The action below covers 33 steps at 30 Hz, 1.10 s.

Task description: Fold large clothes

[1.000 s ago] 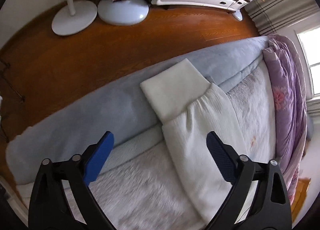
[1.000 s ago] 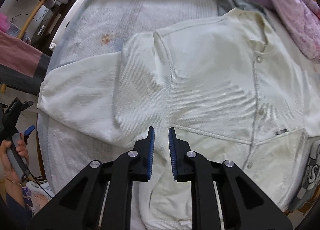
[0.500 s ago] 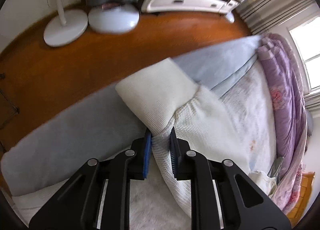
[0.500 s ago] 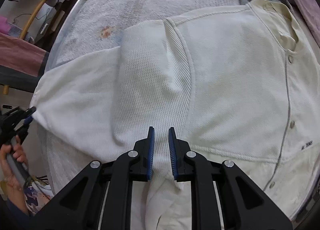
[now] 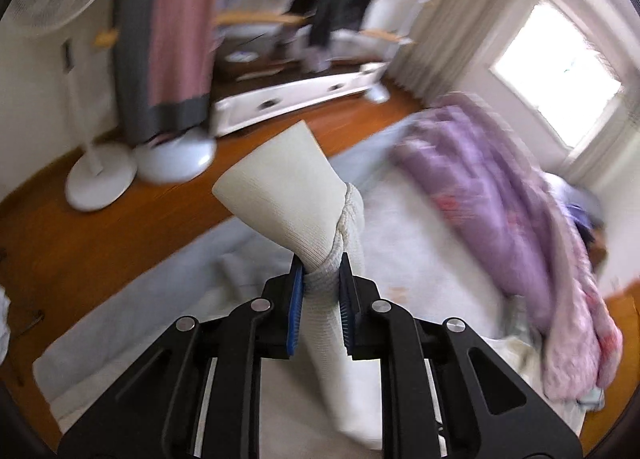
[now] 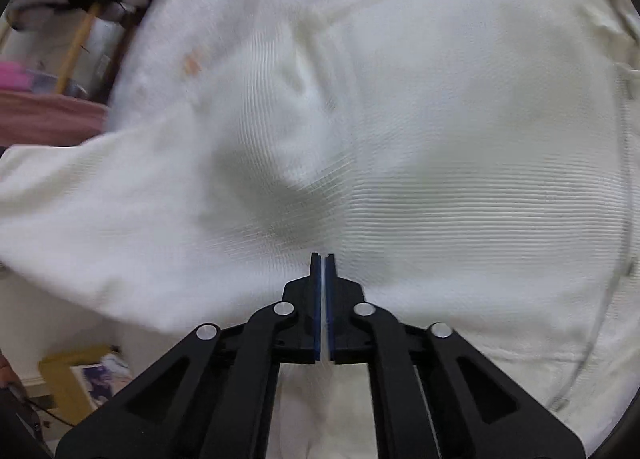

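A large white waffle-knit cardigan (image 6: 440,147) lies spread on the bed. My left gripper (image 5: 321,271) is shut on its sleeve (image 5: 344,243) just behind the smooth cream cuff (image 5: 280,187), and holds it lifted off the bed, cuff pointing up and away. My right gripper (image 6: 322,259) has its jaws closed together, low against the cardigan's side below the armpit; whether fabric is pinched between them is not clear. The lifted sleeve (image 6: 100,195) rises at the left of the right wrist view.
A purple floral quilt (image 5: 500,211) is bunched along the bed's right side. Beyond the bed edge are wooden floor (image 5: 80,243), two white fan bases (image 5: 102,183), hanging clothes (image 5: 168,31) and a white drawer unit (image 5: 296,97). A window (image 5: 556,71) is at far right.
My left gripper, open a second ago, closed on the sleeve by the cuff and has lifted it up off the bed. My right gripper moved closer to the cardigan and its jaws closed further.
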Motion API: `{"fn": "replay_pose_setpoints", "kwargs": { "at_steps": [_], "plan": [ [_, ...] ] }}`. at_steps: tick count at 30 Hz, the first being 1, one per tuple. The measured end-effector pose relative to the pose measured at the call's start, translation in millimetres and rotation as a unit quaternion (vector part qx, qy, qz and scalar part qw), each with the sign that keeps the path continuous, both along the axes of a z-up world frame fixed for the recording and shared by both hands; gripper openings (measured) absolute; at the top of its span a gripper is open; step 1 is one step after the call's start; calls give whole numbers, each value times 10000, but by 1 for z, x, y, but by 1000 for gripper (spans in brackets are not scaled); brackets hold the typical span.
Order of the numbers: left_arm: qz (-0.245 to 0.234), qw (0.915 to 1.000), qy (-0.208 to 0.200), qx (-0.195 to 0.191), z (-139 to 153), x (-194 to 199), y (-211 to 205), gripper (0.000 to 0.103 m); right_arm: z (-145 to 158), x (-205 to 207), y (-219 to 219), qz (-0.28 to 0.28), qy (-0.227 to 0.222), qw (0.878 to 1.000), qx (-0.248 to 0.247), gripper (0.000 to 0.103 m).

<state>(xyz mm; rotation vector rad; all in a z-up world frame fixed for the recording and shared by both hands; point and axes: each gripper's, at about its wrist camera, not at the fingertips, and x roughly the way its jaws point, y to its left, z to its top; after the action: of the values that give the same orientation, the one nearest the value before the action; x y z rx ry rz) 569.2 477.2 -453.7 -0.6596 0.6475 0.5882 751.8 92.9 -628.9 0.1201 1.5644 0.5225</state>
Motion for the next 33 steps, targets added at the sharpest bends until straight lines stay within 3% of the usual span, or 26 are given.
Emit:
{"fn": "replay_pose_setpoints", "kwargs": {
  "at_steps": [4, 7, 12, 16, 20, 23, 26, 29, 33],
  "plan": [
    [-746, 9967, -276, 159, 29, 46, -87, 16, 51, 13, -81, -350, -351, 9985, 238, 3],
    [-1300, 9909, -295, 171, 31, 90, -163, 16, 85, 24, -157, -700, -670, 9950, 230, 3],
    [-2105, 9776, -53, 40, 3, 161, -299, 16, 139, 45, -296, -1394, -1251, 9823, -86, 4],
    [-2531, 9668, 302, -203, -36, 202, -390, 16, 162, 59, -404, -1977, -1554, 9663, -553, 6],
    [-3033, 9487, 881, -114, -90, 228, -479, 16, 160, 66, -511, -2636, -1453, 9464, -1174, 6],
    [-3329, 9356, 1172, -32, -119, 233, -527, 16, 143, 65, -583, -3175, -1187, 9309, -1359, 6],
    [-3559, 9238, 1410, -118, -146, 238, -560, 16, 129, 66, -631, -3404, -1043, 9211, -1574, 6],
    [-3732, 9120, 1697, 96, -171, 239, -596, 16, 112, 63, -677, -3711, -858, 9096, -1663, 6],
    [-3777, 9097, 1719, 179, -179, 238, -613, 16, 88, 65, -725, -4159, -661, 8890, -1798, 6]
  ]
}}
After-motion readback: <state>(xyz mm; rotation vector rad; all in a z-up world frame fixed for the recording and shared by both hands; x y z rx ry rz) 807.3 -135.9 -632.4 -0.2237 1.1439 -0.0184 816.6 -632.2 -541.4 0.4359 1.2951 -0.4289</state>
